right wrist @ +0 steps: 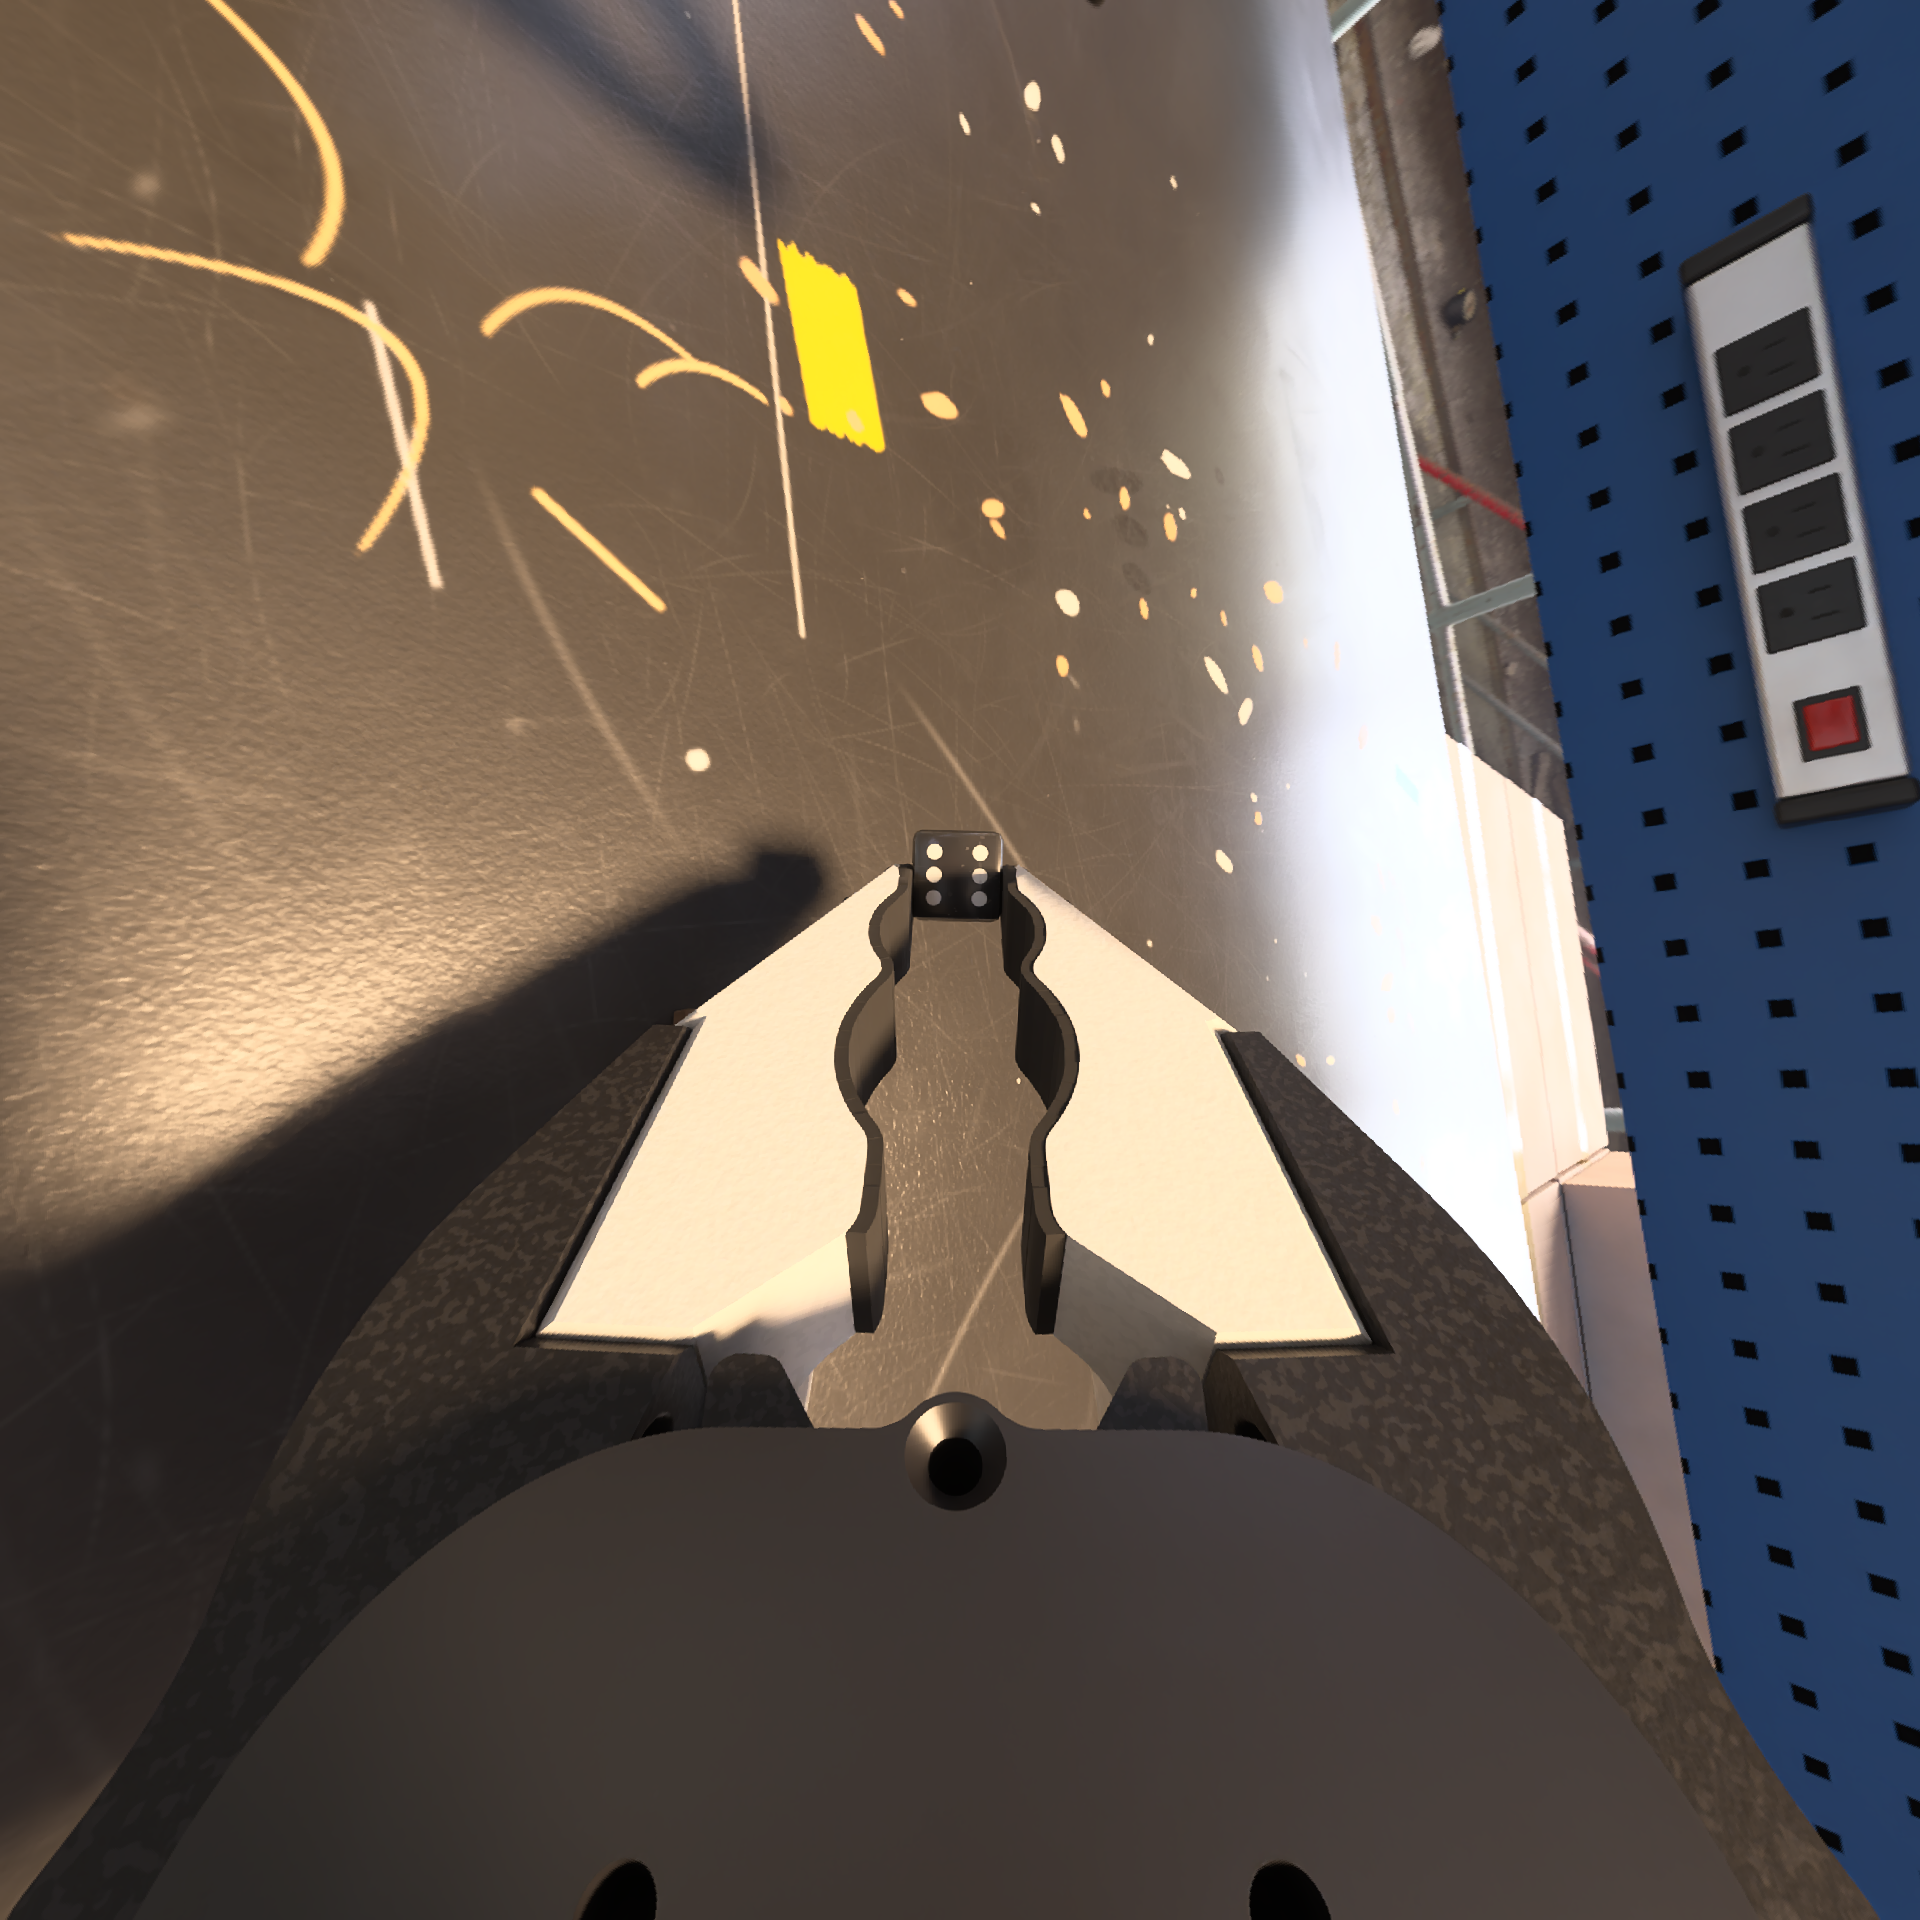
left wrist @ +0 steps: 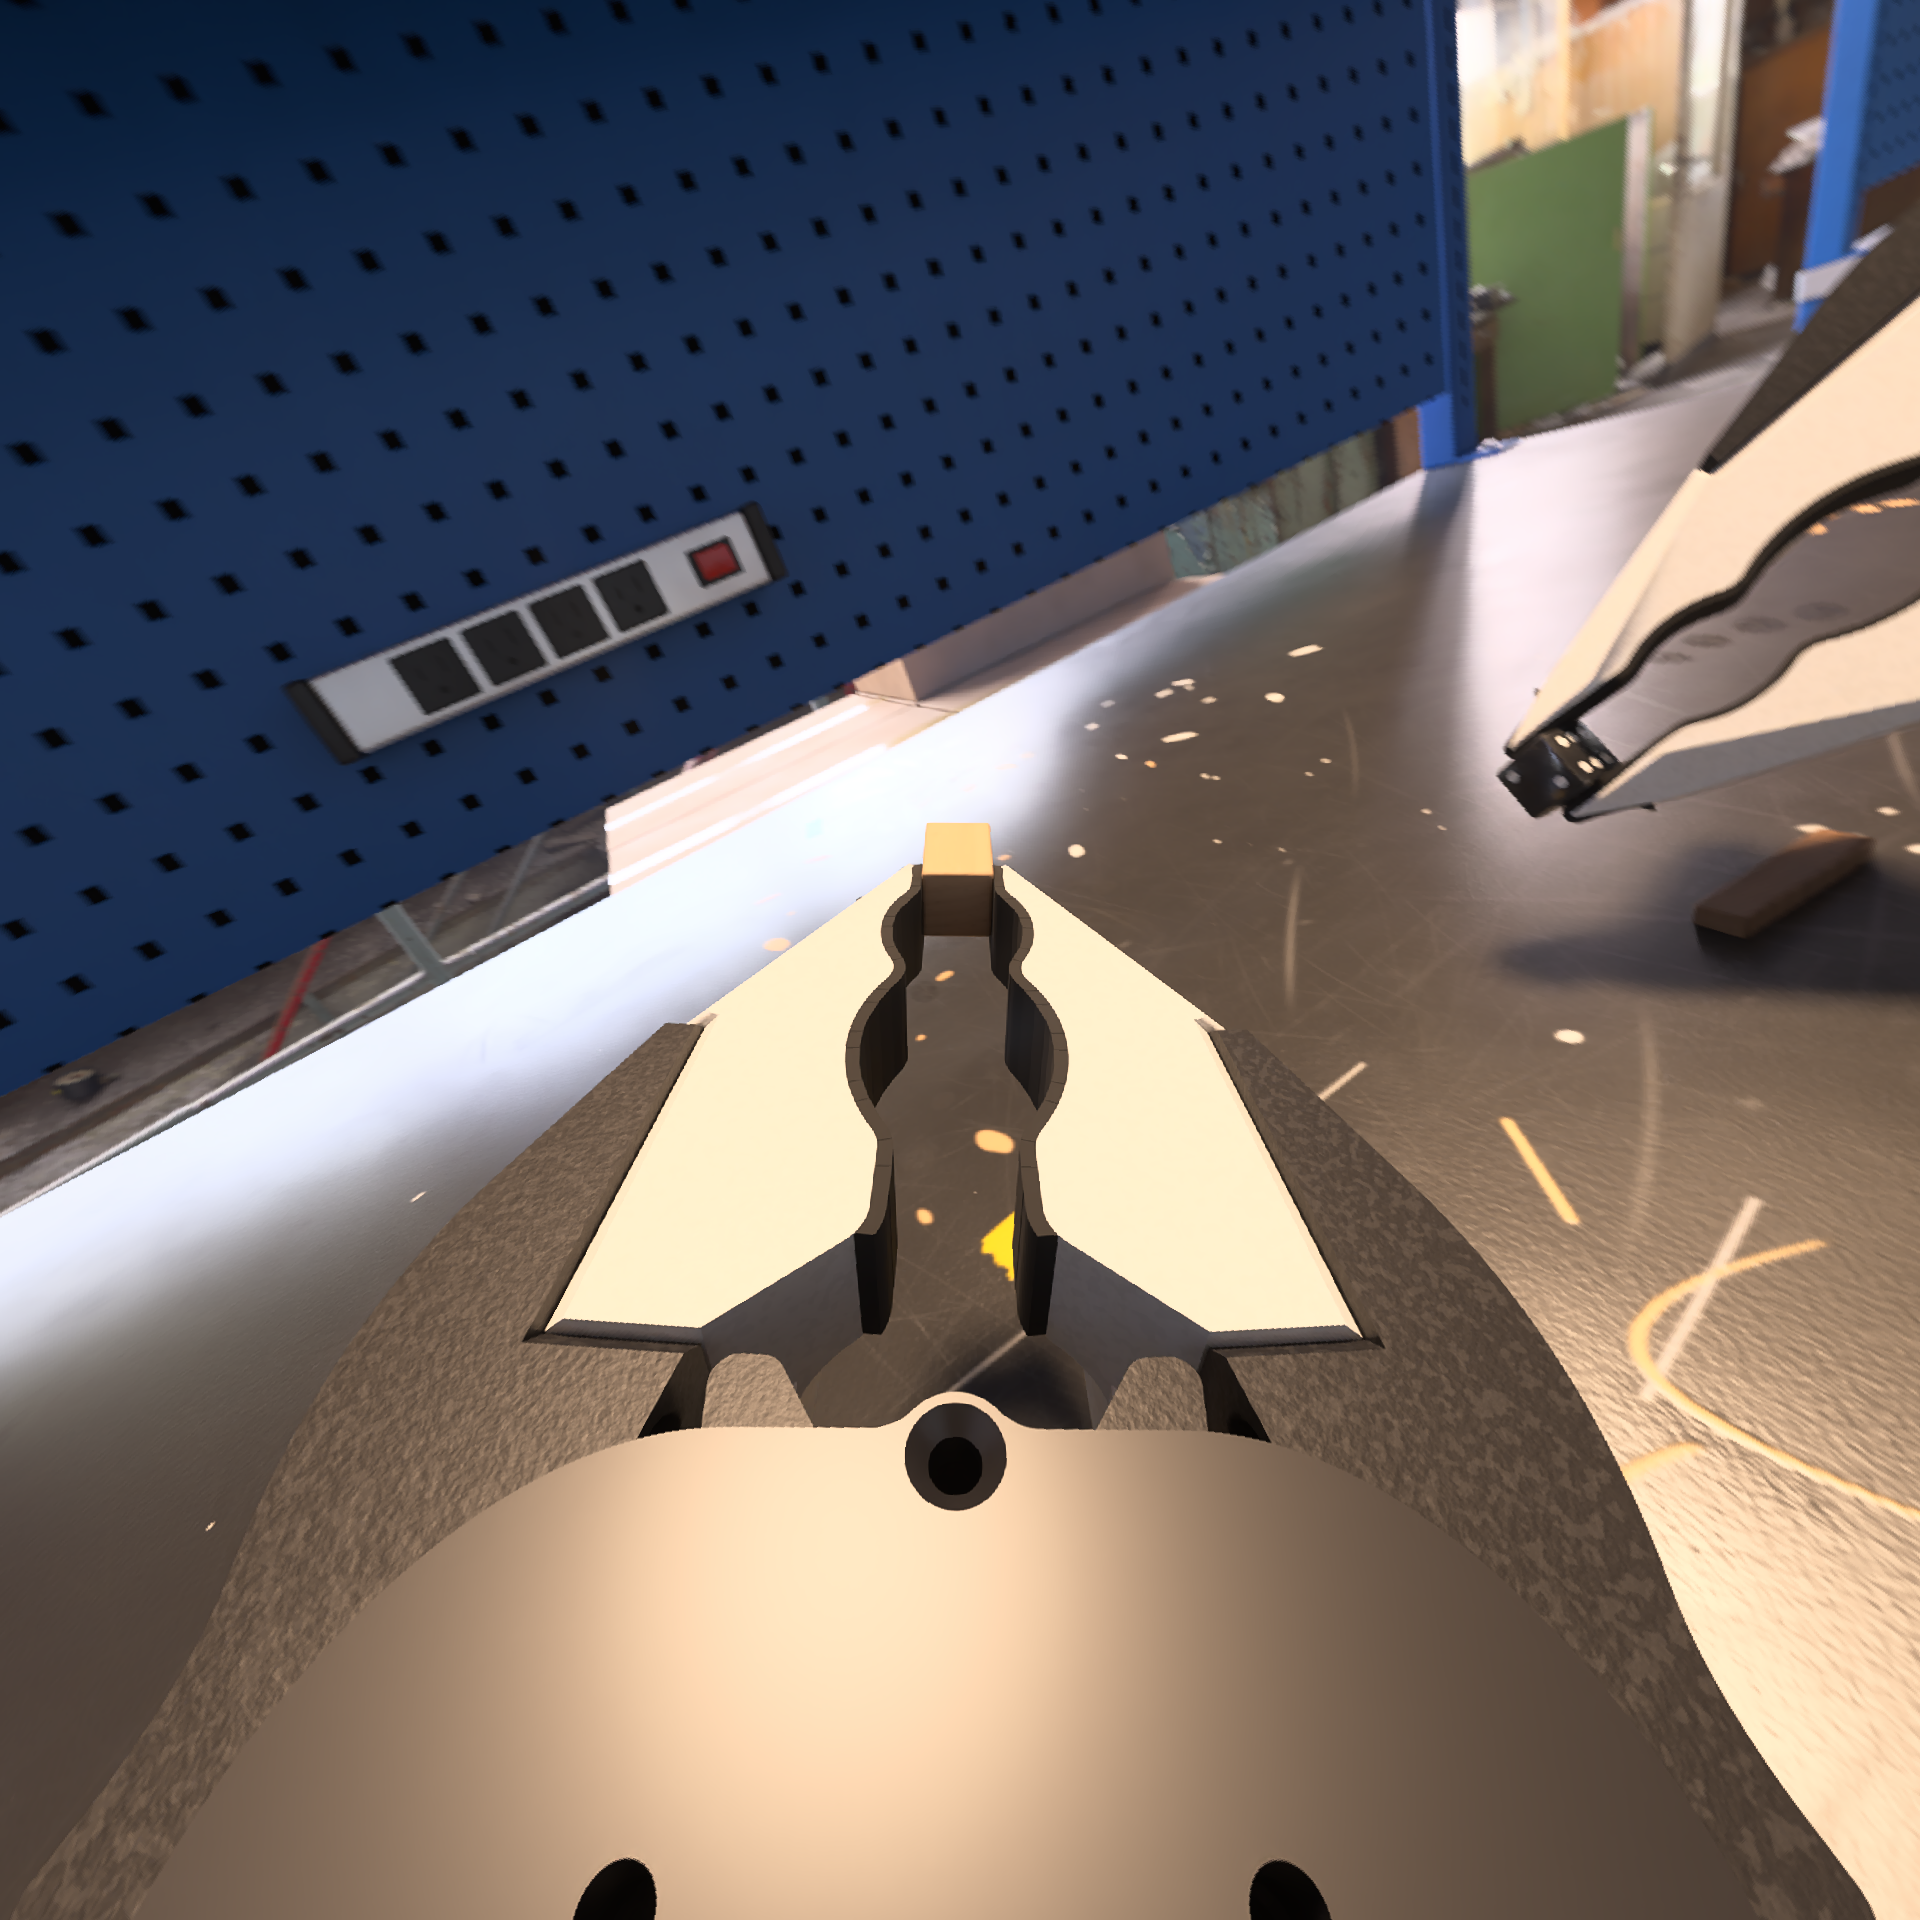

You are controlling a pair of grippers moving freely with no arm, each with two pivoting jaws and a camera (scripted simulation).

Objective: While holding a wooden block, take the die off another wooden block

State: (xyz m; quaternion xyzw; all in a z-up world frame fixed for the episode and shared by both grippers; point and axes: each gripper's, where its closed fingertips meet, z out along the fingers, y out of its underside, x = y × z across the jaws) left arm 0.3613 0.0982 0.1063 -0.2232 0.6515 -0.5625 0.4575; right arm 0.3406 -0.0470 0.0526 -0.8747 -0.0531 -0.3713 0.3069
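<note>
My left gripper [left wrist: 957, 883] is shut on a small light wooden block [left wrist: 957, 878] and holds it at its fingertips above the tabletop. My right gripper [right wrist: 957, 883] is shut on a black die with white pips [right wrist: 957, 875], held at its fingertips above the table. The right gripper also shows in the left wrist view [left wrist: 1558, 774] at the upper right, with the die [left wrist: 1555, 767] at its tip. Below it a darker, flat wooden block [left wrist: 1782, 883] lies on the table.
The scratched dark metal tabletop [right wrist: 416, 779] carries a yellow tape patch [right wrist: 831, 348]. A blue pegboard wall [left wrist: 727, 260] with a power strip [left wrist: 540, 629] stands along the table's back edge.
</note>
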